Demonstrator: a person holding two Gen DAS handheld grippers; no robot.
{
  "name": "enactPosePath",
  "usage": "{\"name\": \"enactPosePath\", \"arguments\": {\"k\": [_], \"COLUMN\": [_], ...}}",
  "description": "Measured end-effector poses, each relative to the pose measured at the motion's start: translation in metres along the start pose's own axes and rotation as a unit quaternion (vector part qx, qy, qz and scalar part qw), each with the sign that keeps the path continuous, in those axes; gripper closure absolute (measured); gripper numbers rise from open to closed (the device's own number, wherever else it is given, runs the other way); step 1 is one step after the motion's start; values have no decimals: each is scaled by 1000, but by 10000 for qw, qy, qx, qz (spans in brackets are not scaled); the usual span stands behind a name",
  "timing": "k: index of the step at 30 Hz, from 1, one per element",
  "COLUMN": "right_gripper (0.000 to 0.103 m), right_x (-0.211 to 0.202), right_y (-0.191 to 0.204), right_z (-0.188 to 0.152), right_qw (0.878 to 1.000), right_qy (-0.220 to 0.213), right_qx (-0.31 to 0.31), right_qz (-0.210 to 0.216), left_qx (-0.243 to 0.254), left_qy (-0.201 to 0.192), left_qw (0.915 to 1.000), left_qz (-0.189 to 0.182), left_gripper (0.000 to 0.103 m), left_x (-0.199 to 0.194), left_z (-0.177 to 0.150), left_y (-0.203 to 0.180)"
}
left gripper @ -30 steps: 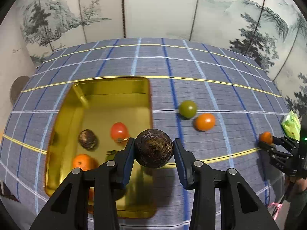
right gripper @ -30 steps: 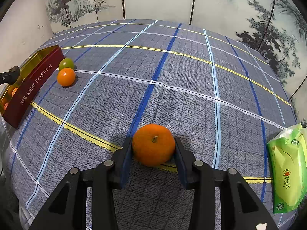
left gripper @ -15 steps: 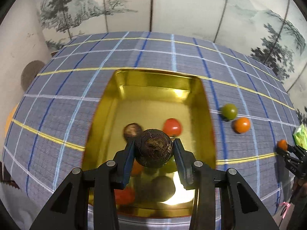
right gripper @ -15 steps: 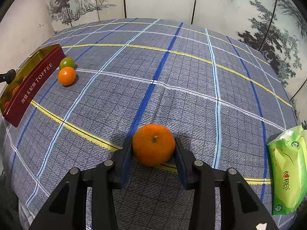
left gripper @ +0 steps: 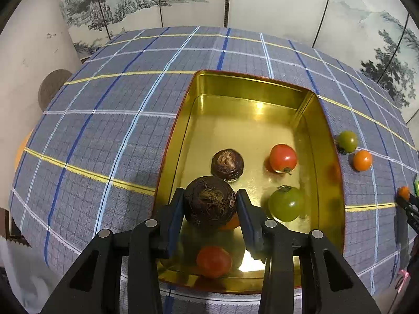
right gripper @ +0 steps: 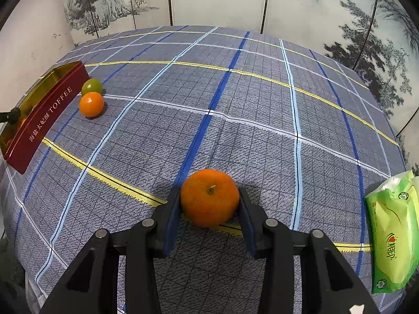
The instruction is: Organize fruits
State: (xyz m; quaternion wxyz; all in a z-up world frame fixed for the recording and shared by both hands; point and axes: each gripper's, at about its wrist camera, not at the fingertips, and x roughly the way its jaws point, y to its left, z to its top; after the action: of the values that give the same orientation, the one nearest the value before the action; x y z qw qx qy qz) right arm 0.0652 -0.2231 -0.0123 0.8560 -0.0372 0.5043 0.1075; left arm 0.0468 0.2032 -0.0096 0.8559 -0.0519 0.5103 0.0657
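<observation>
A: What does the left gripper [left gripper: 210, 204] hold?

B: Its two pads are pressed on a dark brown, rough round fruit [left gripper: 209, 201], one pad on each side. The fruit is above the near part of the gold tin tray [left gripper: 251, 86]. I cannot tell if it touches the tray floor.

A: What lies inside the tray?

B: A second dark brown fruit [left gripper: 227, 164] just behind the held one, a red tomato [left gripper: 283, 157] to the right of it, a green tomato [left gripper: 286, 203] nearer to the camera, and another red tomato [left gripper: 214, 261] at the near wall. A small orange piece [left gripper: 231, 223] shows under the held fruit, mostly hidden.

A: And outside the tray?

B: On the blue plaid cloth [left gripper: 104, 130], just beside the right wall of the tray, there is a green fruit [left gripper: 347, 141], and a small orange fruit [left gripper: 362, 160] touching it or almost.

A: And the right gripper [right gripper: 209, 204]?

B: It is clamped on a mandarin [right gripper: 210, 197], stem up, low over the cloth near a yellow stripe. I cannot tell if the mandarin rests on the cloth.

A: Something else in the right wrist view?

B: A green packet of wet wipes [right gripper: 392, 235] lies at the right edge. Far to the left, the tray's red outer wall bears the word TOFFEE, well apart from the mandarin.
</observation>
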Motion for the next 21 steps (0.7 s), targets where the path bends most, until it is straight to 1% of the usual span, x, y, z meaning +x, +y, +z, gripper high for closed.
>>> {"name": "enactPosePath", "arguments": {"k": [7, 21], "right_gripper": [64, 64], "right_x": [0, -2], "right_y": [-1, 1], "right_z": [0, -1], "right_qw": [10000, 10000], "right_qy": [-1, -35], "right_qx": [1, 59], "right_qz": [1, -32], "left_qx": [23, -41], "left_qy": [59, 55], "left_qw": [10000, 10000], "left_qz": [24, 50], "left_gripper": [62, 62], "left_x": [3, 2], "left_z": [-3, -6], "left_y": [-1, 1]}}
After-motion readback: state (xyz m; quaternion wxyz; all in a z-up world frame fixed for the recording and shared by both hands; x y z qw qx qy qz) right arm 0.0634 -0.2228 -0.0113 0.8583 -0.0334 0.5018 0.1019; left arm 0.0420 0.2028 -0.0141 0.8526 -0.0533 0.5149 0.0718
